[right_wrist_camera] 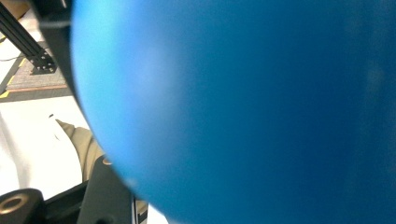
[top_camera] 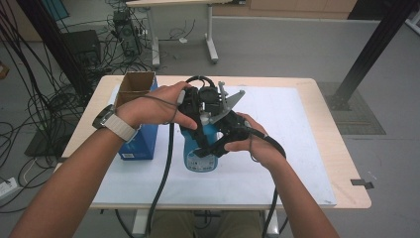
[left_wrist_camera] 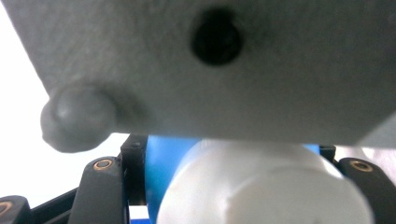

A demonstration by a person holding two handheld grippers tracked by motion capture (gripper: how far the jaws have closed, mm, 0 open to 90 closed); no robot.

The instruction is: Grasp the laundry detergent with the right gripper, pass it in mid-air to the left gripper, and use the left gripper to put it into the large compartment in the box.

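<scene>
upright on the white mat (top_camera: 277, 163) near the middle of the table (top_camera: 341, 163): a blue bottle (top_camera: 198, 158), lower body and label showing below the two grippers in the high view. clamped around the bottle's white cap (left_wrist_camera: 266, 186): the left gripper (top_camera: 195, 106), black jaws on either side of the cap in the left gripper view, blue shoulder just behind it. directly above that cap, very close and blurred: a grey plate with a dark hole, probably the top plate of the other gripper. clenched on the blue body from the right side: the right gripper (top_camera: 225, 136), curved blue wall pressed up against the lens in the right gripper view, one black jaw low at the left. just left of the bottle, standing on the mat: a blue carton (top_camera: 141, 134) with open brown flaps, close by the left wrist. cables trailing from both grippers toward the near table edge.
</scene>
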